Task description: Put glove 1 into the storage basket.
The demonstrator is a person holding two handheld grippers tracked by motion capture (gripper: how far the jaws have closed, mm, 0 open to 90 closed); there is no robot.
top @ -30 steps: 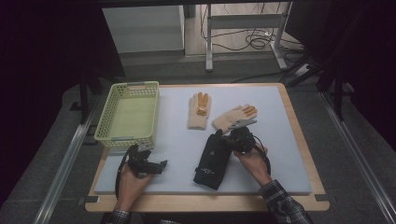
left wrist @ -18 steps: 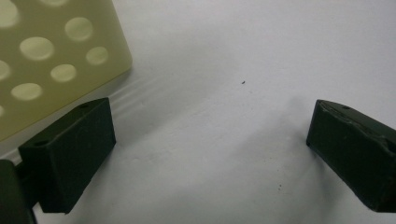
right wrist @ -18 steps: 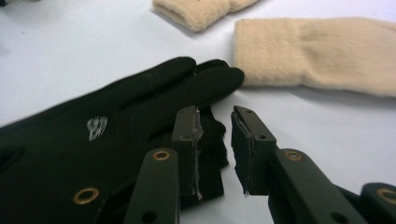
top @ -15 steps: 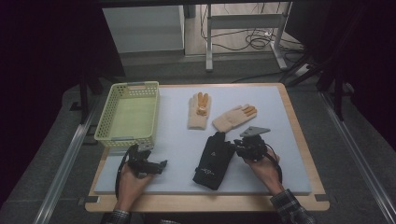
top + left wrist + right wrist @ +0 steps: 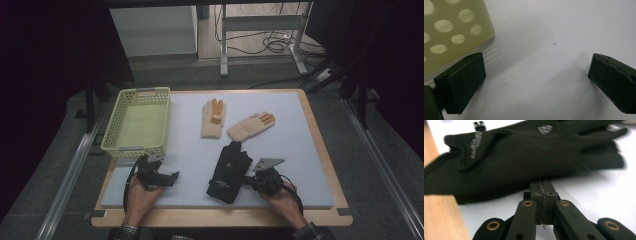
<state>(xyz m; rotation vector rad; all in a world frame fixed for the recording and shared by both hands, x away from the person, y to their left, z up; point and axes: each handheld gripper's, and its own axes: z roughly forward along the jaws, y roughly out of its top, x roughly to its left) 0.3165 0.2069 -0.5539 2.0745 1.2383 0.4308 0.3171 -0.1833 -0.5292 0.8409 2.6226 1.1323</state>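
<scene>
A black glove (image 5: 230, 170) lies flat on the white mat (image 5: 295, 150), cuff toward the near edge. My right gripper (image 5: 248, 181) lies low on the mat at the glove's right side, tips at its edge. In the right gripper view the jaws (image 5: 542, 187) have just been closing and stand pressed together, with nothing showing between them, and the black glove (image 5: 524, 157) lies just beyond. My left gripper (image 5: 171, 176) rests at the near left. Its jaws (image 5: 536, 82) are open over bare mat.
A pale yellow perforated basket (image 5: 111, 125) stands at the left, and its corner (image 5: 454, 30) lies close to my left gripper. Two tan gloves (image 5: 213, 119) (image 5: 251, 125) lie on the mat's far middle. A wooden table border (image 5: 441, 220) runs along the mat's near edge.
My right gripper has moved off the top of the black glove, down and toward the near edge, to the glove's right side. The left gripper has stayed put.
</scene>
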